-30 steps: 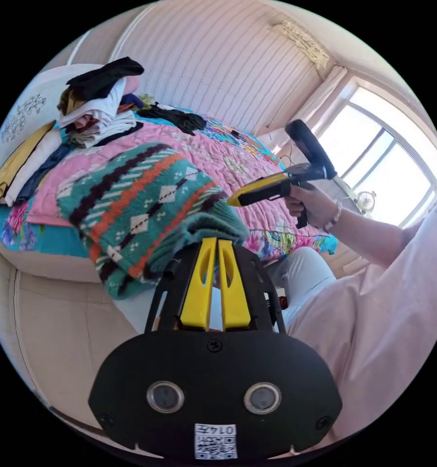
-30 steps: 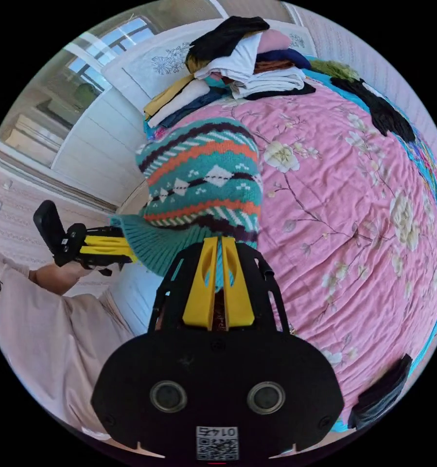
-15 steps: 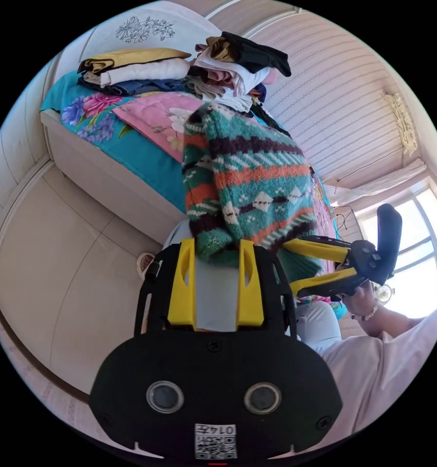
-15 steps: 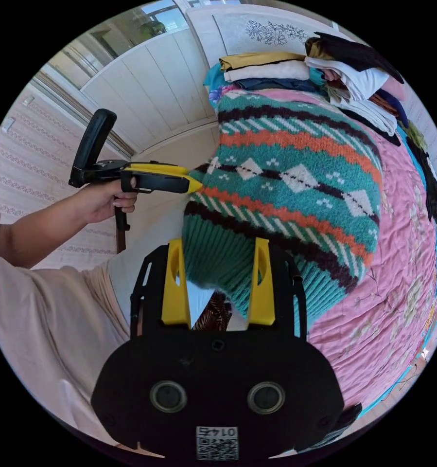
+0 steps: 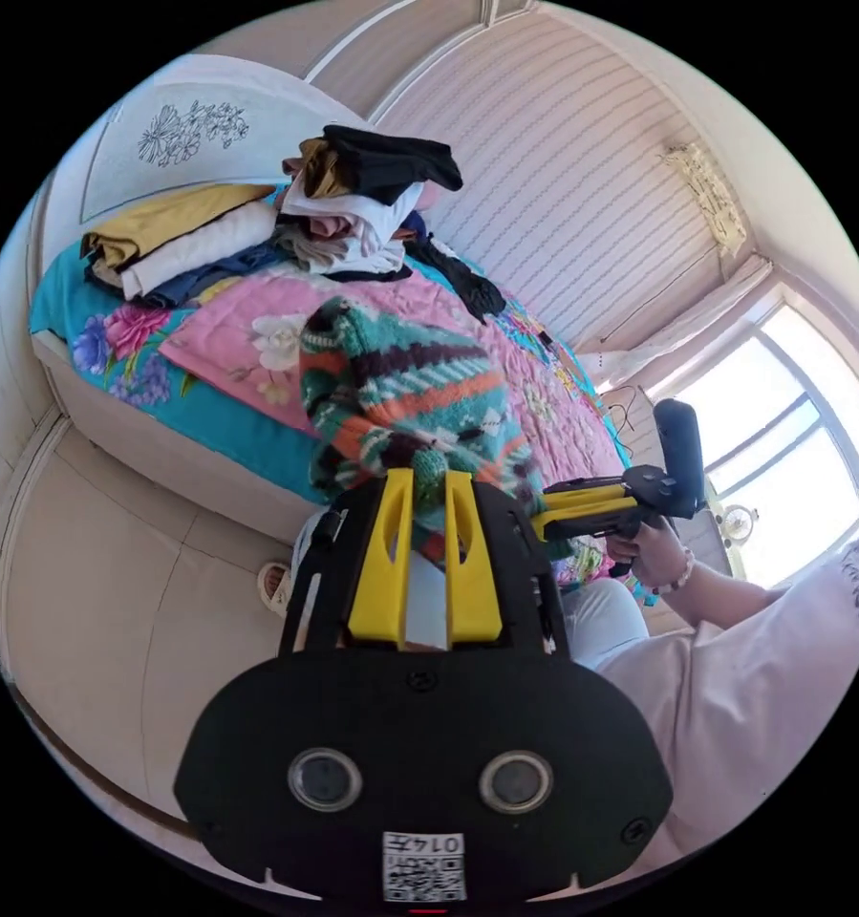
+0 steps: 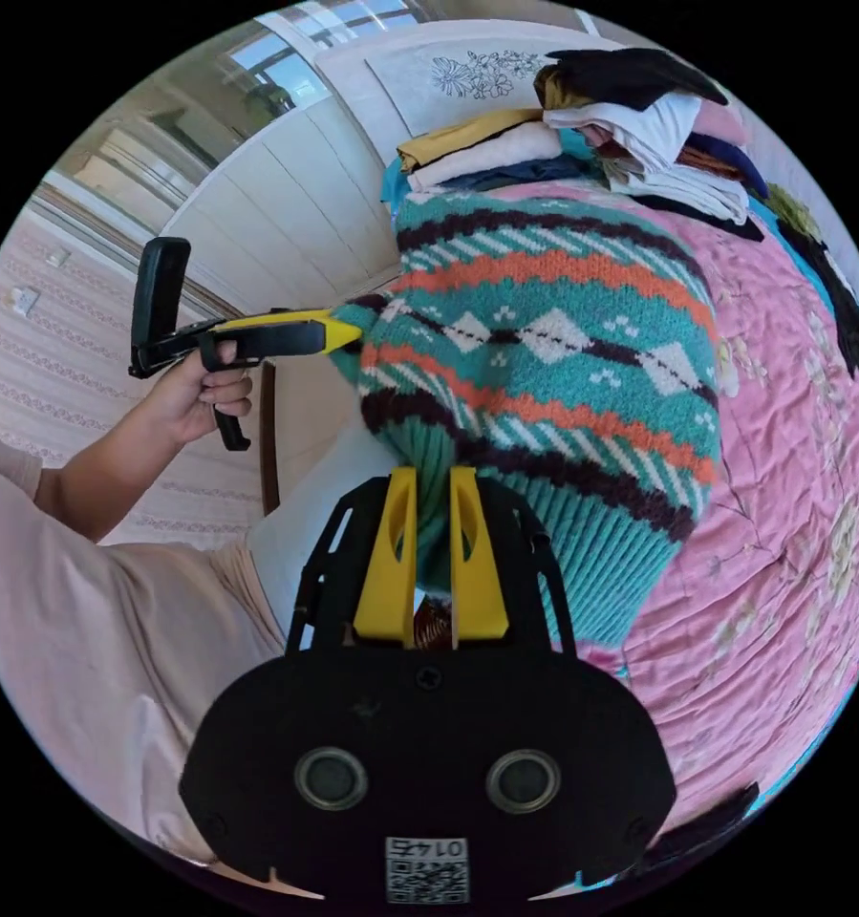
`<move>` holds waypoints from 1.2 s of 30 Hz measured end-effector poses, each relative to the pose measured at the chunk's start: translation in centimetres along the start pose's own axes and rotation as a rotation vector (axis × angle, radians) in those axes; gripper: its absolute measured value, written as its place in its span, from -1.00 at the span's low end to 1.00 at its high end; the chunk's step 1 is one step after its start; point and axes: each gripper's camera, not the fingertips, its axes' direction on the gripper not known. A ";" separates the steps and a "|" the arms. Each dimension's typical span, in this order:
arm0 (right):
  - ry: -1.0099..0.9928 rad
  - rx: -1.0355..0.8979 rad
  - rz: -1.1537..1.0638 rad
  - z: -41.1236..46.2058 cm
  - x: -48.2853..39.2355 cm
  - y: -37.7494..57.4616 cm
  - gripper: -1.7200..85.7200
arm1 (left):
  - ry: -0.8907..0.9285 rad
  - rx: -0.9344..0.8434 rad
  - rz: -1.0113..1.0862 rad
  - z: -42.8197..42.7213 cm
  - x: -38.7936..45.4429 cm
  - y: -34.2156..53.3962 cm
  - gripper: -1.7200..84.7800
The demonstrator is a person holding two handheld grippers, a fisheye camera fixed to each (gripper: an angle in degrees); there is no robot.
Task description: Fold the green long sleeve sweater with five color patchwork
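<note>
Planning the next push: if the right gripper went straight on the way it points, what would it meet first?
The right gripper is already shut on the ribbed hem of the green patterned knit sweater; straight on lies more sweater, then probably the pink floral quilt.

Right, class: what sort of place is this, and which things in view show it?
Most likely a bedroom in a home: a bed with a pink floral quilt, a headboard behind it, and piles of clothes stacked on it.

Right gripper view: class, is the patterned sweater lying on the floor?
No: the sweater lies on the pink quilt of the bed, its ribbed edge pinched by the right gripper.
</note>
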 end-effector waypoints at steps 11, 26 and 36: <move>-0.014 0.616 0.180 -12.4 10.4 17.8 -0.89 | 0.100 0.203 0.445 2.9 16.9 -14.8 -0.84; 0.135 0.786 1.051 -8.4 20.3 60.6 -0.86 | 0.232 -0.100 0.974 28.6 37.0 -6.9 -0.89; 0.149 0.705 1.075 -4.4 27.3 64.2 -0.69 | 0.011 -0.321 0.336 26.6 13.1 5.9 -0.74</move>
